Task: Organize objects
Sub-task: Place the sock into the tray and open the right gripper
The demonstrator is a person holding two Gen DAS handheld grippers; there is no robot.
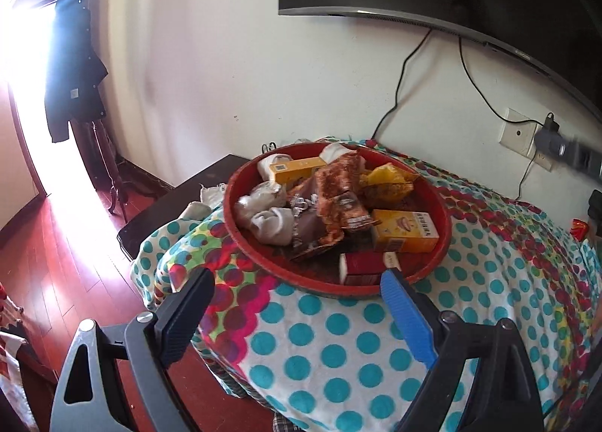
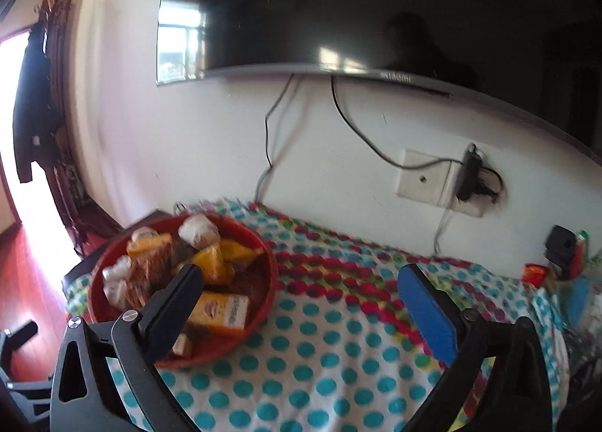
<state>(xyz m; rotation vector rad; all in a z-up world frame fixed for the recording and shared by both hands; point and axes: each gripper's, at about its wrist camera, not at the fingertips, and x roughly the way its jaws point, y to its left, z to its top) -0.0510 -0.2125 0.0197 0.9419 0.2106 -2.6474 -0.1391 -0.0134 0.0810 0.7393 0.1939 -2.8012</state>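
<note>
**A:** How far along do you reckon you are?

**B:** Well on, by the look of it. The red tray [image 1: 240, 244] sits on the bench under the dotted cloth [image 1: 338, 338], and it's already heaped: two yellow cartons [image 1: 404, 231], a brown snack packet [image 1: 338, 187], a yellow wrapper [image 1: 387, 182], white wrapped bundles [image 1: 271, 221] and a red box [image 1: 359, 266] at the near rim. Your left claw [image 1: 297, 283] hangs wide and empty just short of that rim. Your right claw [image 2: 301, 281] is also spread wide with nothing in it, over the bare cloth beside the tray.

**A:** What's left, then?

**B:** Some white cloth pieces [image 1: 207, 199] lie off the tray at its far left edge, on the dark wood. And at the far right end there's a small cluster [image 2: 564, 259]: something red, something black, some blue. Those may still want gathering, though that's a guess.

**A:** Anything you can't make out?

**B:** The right view is smeared, so that cluster stays unreadable, and the frame edge cuts it off. Your right claw's dark finger [image 2: 177, 304] covers part of the tray's near side. What's buried beneath the pile is hidden, and the carton print is too small to read.
</note>
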